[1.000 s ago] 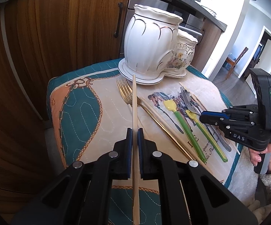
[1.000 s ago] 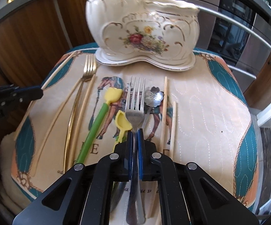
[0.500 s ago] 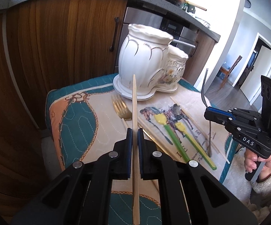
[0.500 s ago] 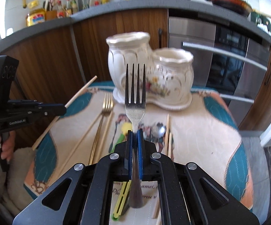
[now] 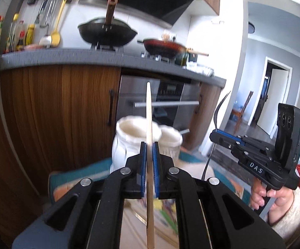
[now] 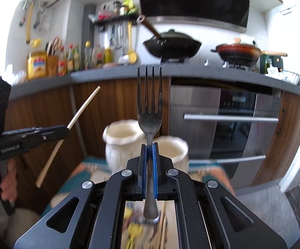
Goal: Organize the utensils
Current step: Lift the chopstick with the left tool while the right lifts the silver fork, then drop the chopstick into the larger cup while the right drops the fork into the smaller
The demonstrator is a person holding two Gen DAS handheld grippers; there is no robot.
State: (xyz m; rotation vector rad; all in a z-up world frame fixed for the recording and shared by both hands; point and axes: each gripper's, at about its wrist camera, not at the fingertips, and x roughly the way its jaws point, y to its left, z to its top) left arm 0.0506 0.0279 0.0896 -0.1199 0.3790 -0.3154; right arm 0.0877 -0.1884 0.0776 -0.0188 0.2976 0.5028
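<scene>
Two black grippers are up in the air, and each one pinches one thing. The left gripper has its blue pads pressed tight on a thin, pale wooden chopstick, which points almost straight up and pokes out below the pads too. The right gripper squeezes the smooth handle of a shiny metal fork, with its four long tines pointing up. In the right wrist view, the left gripper shows from the side, and the chopstick leans like a slanted stick. Behind both sits a white ceramic holder with two round, open cups joined side by side, a bit blurry. It stands on a quilted cloth mat with teal and orange edges. Some yellow and green utensils lie on the mat, too blurred to name. Farther back are brown wooden cabinets and a shiny steel oven.
</scene>
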